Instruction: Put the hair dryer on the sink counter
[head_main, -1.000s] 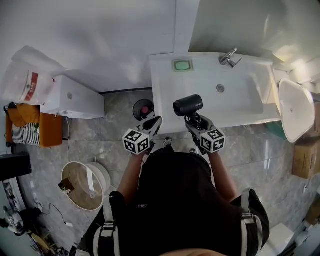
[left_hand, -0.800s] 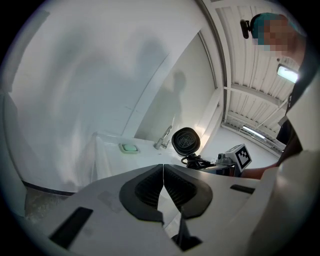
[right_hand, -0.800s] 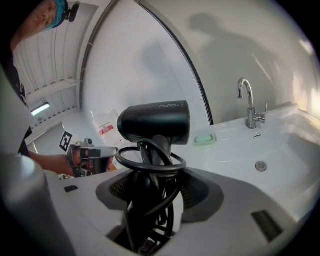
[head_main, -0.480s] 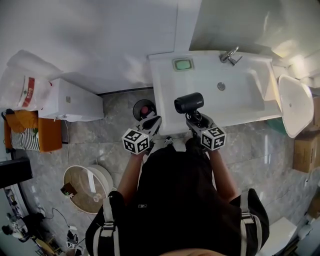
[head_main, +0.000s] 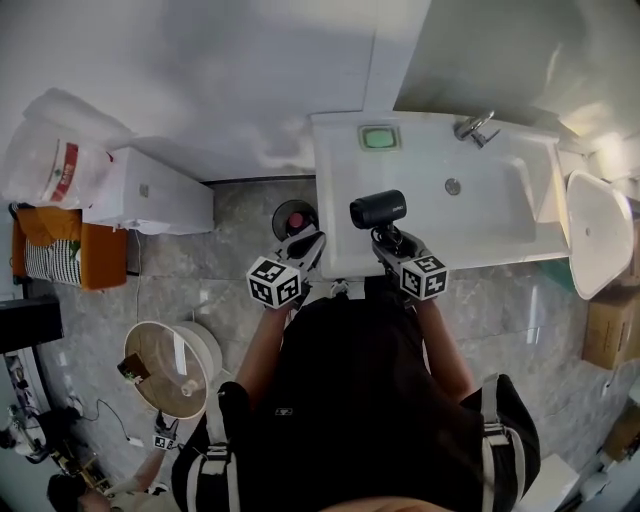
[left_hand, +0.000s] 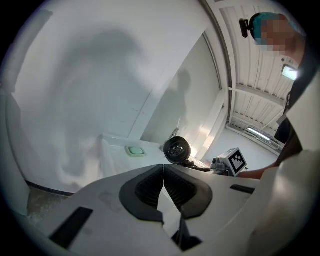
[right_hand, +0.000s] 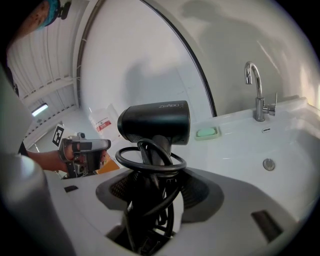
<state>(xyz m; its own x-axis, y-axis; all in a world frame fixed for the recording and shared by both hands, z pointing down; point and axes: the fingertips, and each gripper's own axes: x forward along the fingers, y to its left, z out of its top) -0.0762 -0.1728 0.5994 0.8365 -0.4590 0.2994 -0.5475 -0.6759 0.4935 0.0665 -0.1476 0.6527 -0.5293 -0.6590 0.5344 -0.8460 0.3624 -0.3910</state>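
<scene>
A black hair dryer (head_main: 377, 209) (right_hand: 154, 122) stands upright with its handle and coiled cord (right_hand: 150, 162) clamped between the jaws of my right gripper (head_main: 391, 240) (right_hand: 150, 192). It hangs over the front left part of the white sink counter (head_main: 340, 190) (right_hand: 230, 150). My left gripper (head_main: 303, 243) (left_hand: 162, 181) is shut with nothing in it, to the left of the dryer, at the counter's front left corner. From the left gripper view I see the dryer's barrel end (left_hand: 176, 149) and the right gripper's marker cube (left_hand: 232, 161).
On the counter lie a green soap dish (head_main: 378, 138) (right_hand: 207, 132), a chrome faucet (head_main: 473, 127) (right_hand: 256, 95) and the basin with its drain (head_main: 453, 186). A white box (head_main: 150, 195), a round bin (head_main: 170, 368) and a small red-topped object (head_main: 292, 217) stand on the floor at left.
Both grippers and the hair dryer sit slightly nearer the counter's left end; the whole view has shifted a little. The grip on the dryer is unchanged.
</scene>
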